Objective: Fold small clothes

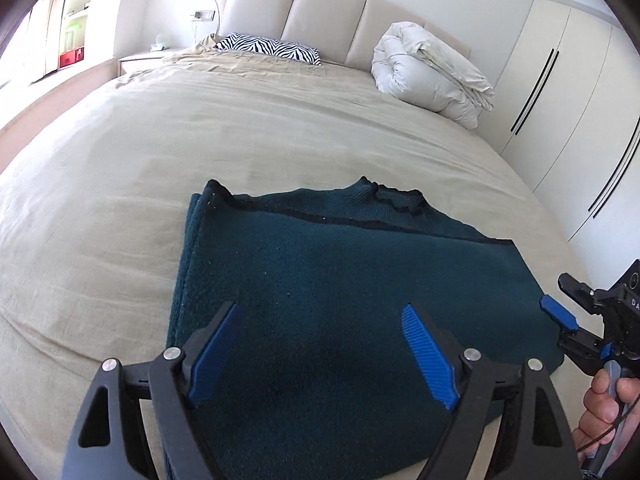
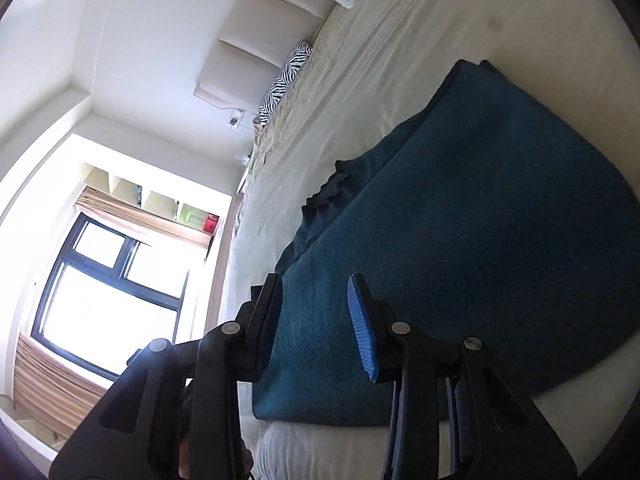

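Right now, step in hand: I am judging that a fold has just been laid and the next one is being lined up.
Garment: I am seeing the teal sweater point(image 1: 320, 280) lying partly folded near the bed's point(image 1: 120, 200) front edge, right of middle, its collar point(image 1: 394, 198) facing the headboard point(image 1: 296, 8).
Left gripper point(image 1: 320, 344): I am holding it spread wide over the sweater's near half, gripping nothing.
Right gripper point(image 2: 316, 320): I am keeping it parted and empty at the sweater's right edge; whether the fingers are touching cloth, I cannot tell.
Doing it well: I am thinking both claws should be pinching matching corners of one edge, catching every layer, then lifting level so the thick knit is not sagging or dragging the sheet.
Risk: I am expecting the heavy fabric to be slipping from a shallow pinch.
Surface: I am working on a soft beige sheet, lightly wrinkled.
Room: I am noting a zebra pillow point(image 1: 272, 48) and rolled white duvet point(image 1: 432, 72) by the headboard, a wardrobe point(image 1: 580, 100) past the bed's right side, a bright window point(image 2: 108, 280) past the left.
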### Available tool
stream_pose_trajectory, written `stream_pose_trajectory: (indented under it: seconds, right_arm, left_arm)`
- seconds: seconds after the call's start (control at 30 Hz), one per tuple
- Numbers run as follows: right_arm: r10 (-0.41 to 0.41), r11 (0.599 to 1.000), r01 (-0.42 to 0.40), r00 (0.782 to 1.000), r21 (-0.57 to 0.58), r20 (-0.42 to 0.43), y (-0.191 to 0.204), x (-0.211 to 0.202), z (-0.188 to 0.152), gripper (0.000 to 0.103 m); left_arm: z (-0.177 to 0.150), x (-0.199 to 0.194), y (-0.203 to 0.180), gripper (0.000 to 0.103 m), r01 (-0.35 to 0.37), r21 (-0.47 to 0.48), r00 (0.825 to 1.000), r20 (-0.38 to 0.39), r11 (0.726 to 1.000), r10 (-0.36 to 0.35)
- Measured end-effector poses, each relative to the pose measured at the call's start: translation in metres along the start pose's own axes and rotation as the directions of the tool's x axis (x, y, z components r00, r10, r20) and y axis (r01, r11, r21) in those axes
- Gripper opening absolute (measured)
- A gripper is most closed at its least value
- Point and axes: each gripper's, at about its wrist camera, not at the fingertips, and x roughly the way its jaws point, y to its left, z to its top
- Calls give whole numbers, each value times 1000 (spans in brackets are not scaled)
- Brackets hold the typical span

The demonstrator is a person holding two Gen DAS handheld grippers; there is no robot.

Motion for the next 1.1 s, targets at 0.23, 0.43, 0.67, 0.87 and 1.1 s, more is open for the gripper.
stream_pose_trajectory:
  seconds: [0.23, 0.43, 0.67, 0.87, 1.1]
  right_arm:
    - [7, 1000, -11, 989, -27, -145, 21, 114, 10, 43]
    - [-1, 1000, -1, 989, -14, -148, -19, 152, 43, 31]
    - [-123, 991, 120, 991, 53, 49, -71, 82, 87, 33]
    - [-108, 990, 92, 982, 111, 152, -74, 22, 84, 45]
    - [68, 994, -82, 980, -70, -188, -5, 83, -5, 48]
  left_arm:
    - [-7, 46, 12, 84, -81, 43, 994, -70, 996, 84]
    - [-10, 51, 8, 89, -82, 75, 994, -71, 994, 88]
    - [-12, 50, 7, 90, -80, 81, 994, -62, 993, 85]
    - [-13, 47, 9, 91, -71, 77, 996, -50, 994, 75]
    - [-16, 27, 28, 88, 42, -16, 999, -24, 999, -43]
